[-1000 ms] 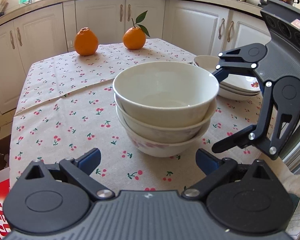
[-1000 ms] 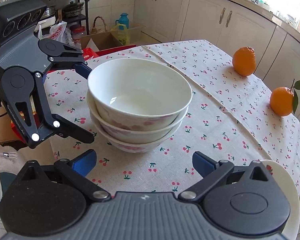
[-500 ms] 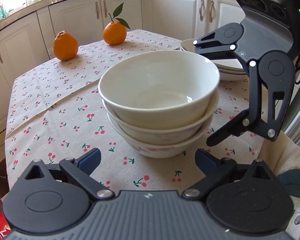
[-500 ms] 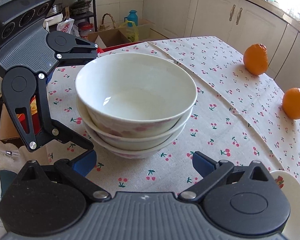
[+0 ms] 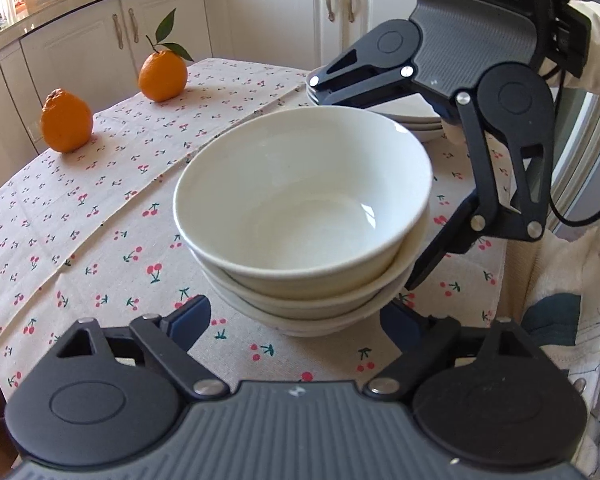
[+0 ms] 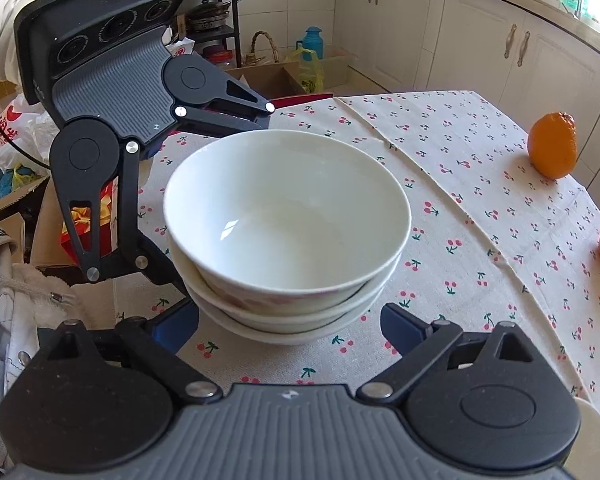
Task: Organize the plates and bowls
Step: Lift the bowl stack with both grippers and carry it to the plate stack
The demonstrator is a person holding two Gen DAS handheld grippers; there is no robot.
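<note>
A stack of three white bowls (image 5: 304,216) stands on the cherry-print tablecloth (image 5: 112,208); it also shows in the right wrist view (image 6: 288,224). My left gripper (image 5: 296,322) is open, its blue-padded fingers on either side of the stack's base. My right gripper (image 6: 290,330) is open and flanks the stack from the opposite side; it also shows in the left wrist view (image 5: 416,184), with one finger over the far rim and one low by the base. A stack of white plates (image 5: 408,114) sits behind the bowls, partly hidden by the right gripper.
Two oranges (image 5: 66,120) (image 5: 163,76) sit at the table's far side, seen also in the right wrist view (image 6: 553,145). White cabinets (image 5: 272,12) stand behind. Boxes and bags (image 6: 276,76) lie on the floor past the table's edge. A plate rim (image 6: 594,434) shows at lower right.
Both grippers have moved closer in around the bowl stack and a little higher, looking down into the top bowl. The bowls have not moved. Both stay open.
</note>
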